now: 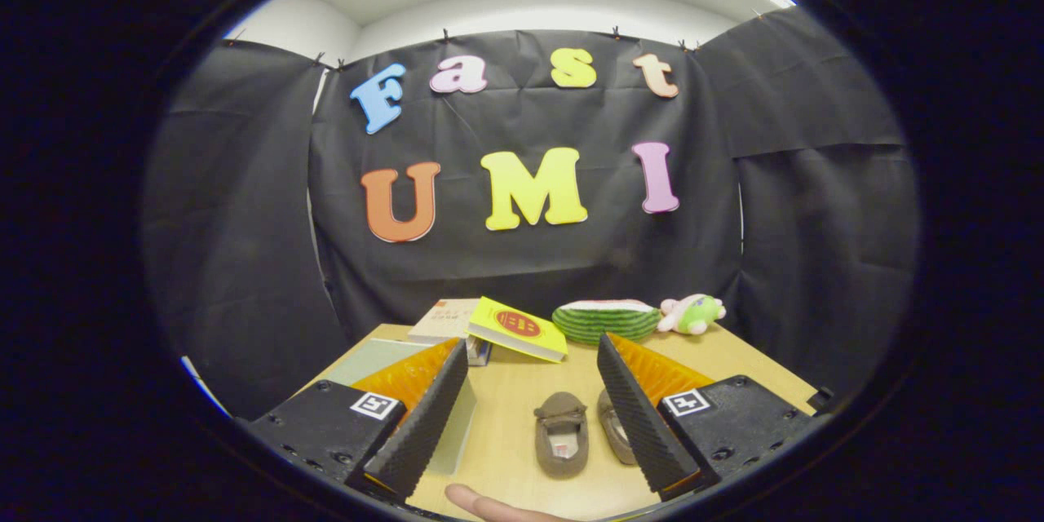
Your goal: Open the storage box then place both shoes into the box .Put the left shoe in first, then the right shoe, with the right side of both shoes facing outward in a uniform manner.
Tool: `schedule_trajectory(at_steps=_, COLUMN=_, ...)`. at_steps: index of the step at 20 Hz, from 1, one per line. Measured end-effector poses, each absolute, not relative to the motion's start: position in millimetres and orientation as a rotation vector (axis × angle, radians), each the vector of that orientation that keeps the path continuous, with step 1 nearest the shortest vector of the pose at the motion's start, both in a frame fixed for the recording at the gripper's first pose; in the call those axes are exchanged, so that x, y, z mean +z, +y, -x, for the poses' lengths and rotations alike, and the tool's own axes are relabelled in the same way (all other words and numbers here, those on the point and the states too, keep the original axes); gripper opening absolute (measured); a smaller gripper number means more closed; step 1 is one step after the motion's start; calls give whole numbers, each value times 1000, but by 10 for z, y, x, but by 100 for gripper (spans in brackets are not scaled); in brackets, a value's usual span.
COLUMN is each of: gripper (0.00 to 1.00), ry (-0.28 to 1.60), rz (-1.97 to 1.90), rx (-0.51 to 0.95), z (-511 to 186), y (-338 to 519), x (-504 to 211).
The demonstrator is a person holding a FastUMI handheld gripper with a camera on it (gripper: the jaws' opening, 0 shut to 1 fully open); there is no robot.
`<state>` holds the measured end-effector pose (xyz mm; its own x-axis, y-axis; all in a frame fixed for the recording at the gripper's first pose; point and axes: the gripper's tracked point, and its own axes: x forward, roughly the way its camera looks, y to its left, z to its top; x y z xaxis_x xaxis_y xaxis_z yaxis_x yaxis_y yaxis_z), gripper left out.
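Tool held wide open above the table, nothing gripped.
The tool [530,416] hung over two brown shoes [561,432] at lower centre, one partly behind its right finger; the greenish box [383,359] lay lower left. Risk: the shoes look alike, so the wrong one might go in first.

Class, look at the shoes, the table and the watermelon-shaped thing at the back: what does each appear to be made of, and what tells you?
Shoes, between the open claw's fingers: likely suede or felt, matte brown and fuzzy.
Table: probably wood-look laminate, pale tan, smooth with a slight sheen.
Watermelon toy: seemingly plush fabric, soft and rounded, dull striped green.
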<state>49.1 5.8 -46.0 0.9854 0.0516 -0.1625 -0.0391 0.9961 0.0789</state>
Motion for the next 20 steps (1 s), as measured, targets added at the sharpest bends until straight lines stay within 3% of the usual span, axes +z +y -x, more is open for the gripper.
schedule_trajectory(at_steps=7, gripper=100, ry=358, rz=-187, rx=121, z=-969, y=93, x=-962)
schedule_trajectory(at_steps=14, gripper=100, ry=611, rz=-470, rx=294, z=-1401, y=237, x=-1417)
schedule_trajectory(at_steps=20, gripper=99, ry=719, rz=-692, rx=421, z=-1737, y=331, x=-1676)
